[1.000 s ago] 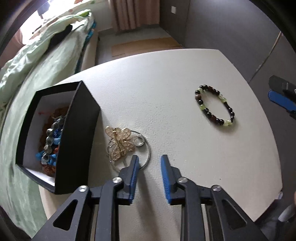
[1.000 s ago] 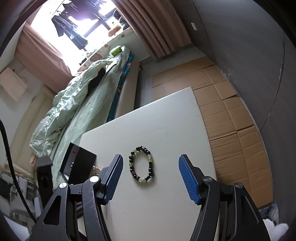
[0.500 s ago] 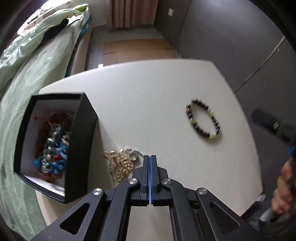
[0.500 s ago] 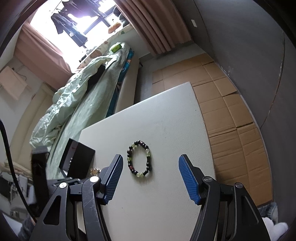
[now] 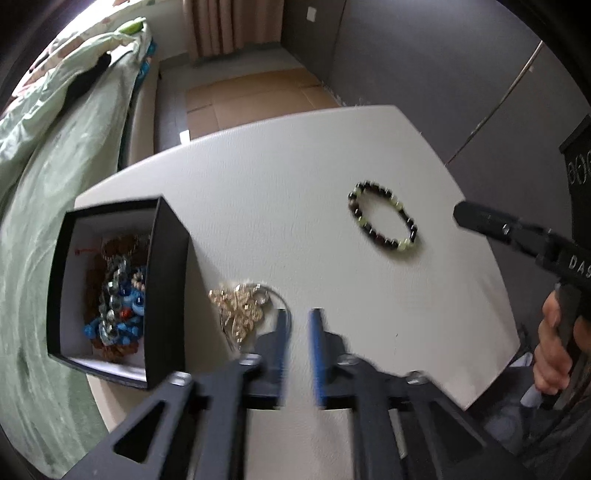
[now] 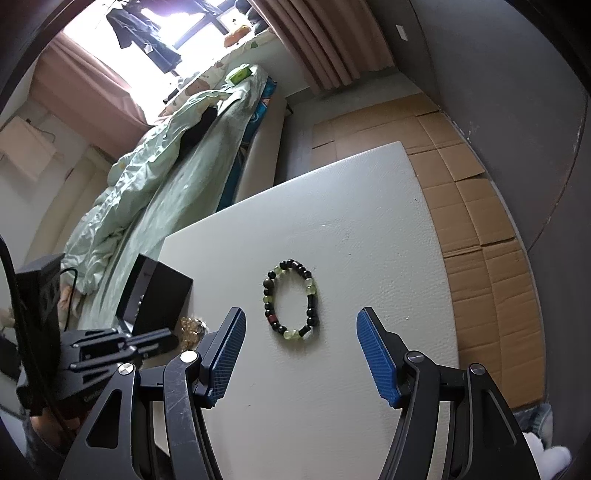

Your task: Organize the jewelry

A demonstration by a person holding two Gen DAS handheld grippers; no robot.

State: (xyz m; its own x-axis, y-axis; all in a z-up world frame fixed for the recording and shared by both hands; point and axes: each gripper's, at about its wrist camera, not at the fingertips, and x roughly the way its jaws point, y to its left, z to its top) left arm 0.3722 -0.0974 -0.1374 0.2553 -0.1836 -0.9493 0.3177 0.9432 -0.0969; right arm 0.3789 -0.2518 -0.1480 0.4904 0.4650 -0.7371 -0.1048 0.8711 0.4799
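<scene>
White table [image 5: 295,155]: black box [image 5: 166,295] at its L edge, already stocked w/ beads, so it's the drop point. Bead bracelet [image 6: 291,299] lies loose mid-table; R gripper [image 6: 301,354] released, wide, lined up on it. Gold butterfly pendant [image 5: 240,306] beside box; L gripper [image 5: 297,332] opening, nothing btwn pads.

Daylight from window [image 6: 162,33] upper left, blown out; worktop [image 6: 332,240] evenly lit; left view's fingers [image 5: 317,354] motion-blurred; fisheye edges dark, curved

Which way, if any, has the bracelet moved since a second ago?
No. The bracelet lies just as far from the black box on the table.
</scene>
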